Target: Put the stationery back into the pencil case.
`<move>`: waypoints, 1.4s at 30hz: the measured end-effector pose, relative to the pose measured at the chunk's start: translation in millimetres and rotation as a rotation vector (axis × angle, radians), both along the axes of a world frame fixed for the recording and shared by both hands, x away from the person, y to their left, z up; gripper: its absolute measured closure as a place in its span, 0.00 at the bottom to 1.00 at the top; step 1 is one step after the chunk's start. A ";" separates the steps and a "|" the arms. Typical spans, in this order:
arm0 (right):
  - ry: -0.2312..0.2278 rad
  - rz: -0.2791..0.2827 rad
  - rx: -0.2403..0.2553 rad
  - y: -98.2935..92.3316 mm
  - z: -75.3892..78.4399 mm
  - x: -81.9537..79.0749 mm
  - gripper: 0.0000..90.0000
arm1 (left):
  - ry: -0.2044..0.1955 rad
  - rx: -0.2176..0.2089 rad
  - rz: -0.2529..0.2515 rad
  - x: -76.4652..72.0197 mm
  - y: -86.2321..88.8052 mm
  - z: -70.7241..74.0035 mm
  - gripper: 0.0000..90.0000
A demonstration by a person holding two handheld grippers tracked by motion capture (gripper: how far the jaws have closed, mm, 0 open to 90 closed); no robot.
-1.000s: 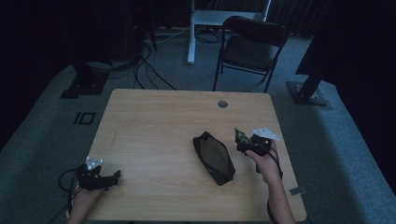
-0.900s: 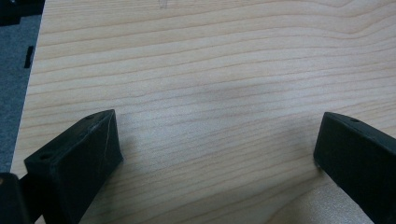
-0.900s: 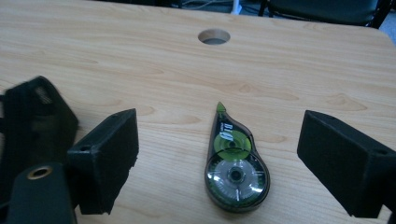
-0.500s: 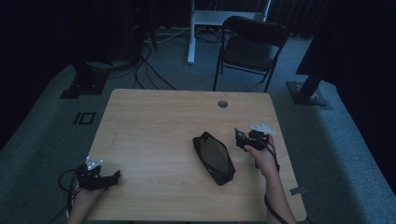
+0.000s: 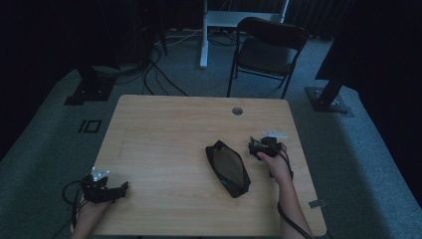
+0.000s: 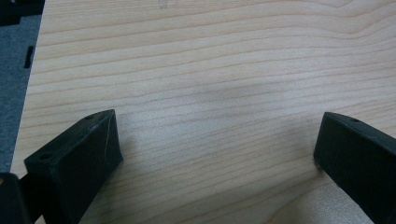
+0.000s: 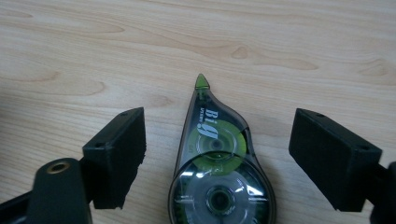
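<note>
A correction tape dispenser (image 7: pixel 215 172), clear grey with a green wheel and green tip, lies flat on the wooden table (image 5: pixel 169 134). My right gripper (image 7: pixel 217 126) is open, its jaws standing on either side of the dispenser without touching it. In the high view the right gripper (image 5: pixel 255 145) sits just right of a black zip pouch (image 5: pixel 228 168), which lies at an angle in the middle of the table. My left gripper (image 5: pixel 122 188) rests at the table's front left corner. It is open (image 6: pixel 217 123) over bare wood with nothing between its jaws.
A round cable hole (image 5: pixel 237 110) is in the table near its far edge. A black folding chair (image 5: pixel 266 50) stands behind the table, with cables on the grey floor to the left. A tag (image 5: pixel 317 203) lies at the front right edge.
My right hand and gripper have shifted slightly forward and to the left, nearer the pouch. The left gripper has stayed where it was.
</note>
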State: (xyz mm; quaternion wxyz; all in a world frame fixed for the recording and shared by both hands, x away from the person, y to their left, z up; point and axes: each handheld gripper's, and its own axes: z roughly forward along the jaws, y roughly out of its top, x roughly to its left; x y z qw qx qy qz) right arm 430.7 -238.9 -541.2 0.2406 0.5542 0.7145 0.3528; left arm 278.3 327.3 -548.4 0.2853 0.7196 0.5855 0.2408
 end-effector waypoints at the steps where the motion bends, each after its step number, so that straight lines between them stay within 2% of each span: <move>1: 0.004 0.003 0.007 -0.6 -0.7 0.6 0.21 | 0.000 0.000 0.000 0.0 0.0 0.0 0.01; 4: 0.005 0.016 -0.007 -0.9 -3.1 2.3 0.22 | 0.000 0.000 0.000 0.0 0.0 0.0 0.01; 7: 0.012 -0.009 -0.023 -2.6 -4.9 4.3 0.35 | 0.000 0.000 0.000 0.0 0.0 0.0 0.01; 10: 0.023 -0.008 -0.017 -3.1 -7.0 5.6 0.38 | 0.000 0.000 0.000 0.0 0.0 0.0 0.01; 12: 0.020 -0.007 -0.030 -2.6 -8.1 6.0 0.40 | 0.000 0.000 0.000 0.0 0.0 0.0 0.01; 14: 0.018 -0.003 -0.049 -1.9 -7.7 6.4 0.44 | 0.000 0.000 0.000 0.0 0.0 0.0 0.01; 18: 0.006 0.000 -0.046 0.6 -7.8 5.2 0.55 | 0.000 0.000 0.000 0.0 0.0 0.0 0.01; 22: 0.004 -0.016 -0.050 2.9 -7.5 3.9 0.56 | 0.000 0.000 0.000 0.0 0.0 0.0 0.01; 25: 0.038 0.002 -0.056 4.5 -3.6 3.3 0.56 | 0.000 0.000 0.000 0.0 0.0 0.0 0.01; 27: 0.041 0.000 -0.062 4.2 0.4 2.4 0.56 | 0.000 0.000 0.000 0.0 0.0 0.0 0.01; 36: 0.031 0.000 -0.057 2.8 24.0 -8.4 0.57 | 0.000 0.000 0.000 0.0 0.0 0.0 0.01; 42: -0.007 -0.001 -0.039 5.1 38.3 -17.8 0.57 | 0.000 0.000 0.000 0.0 0.0 0.0 0.01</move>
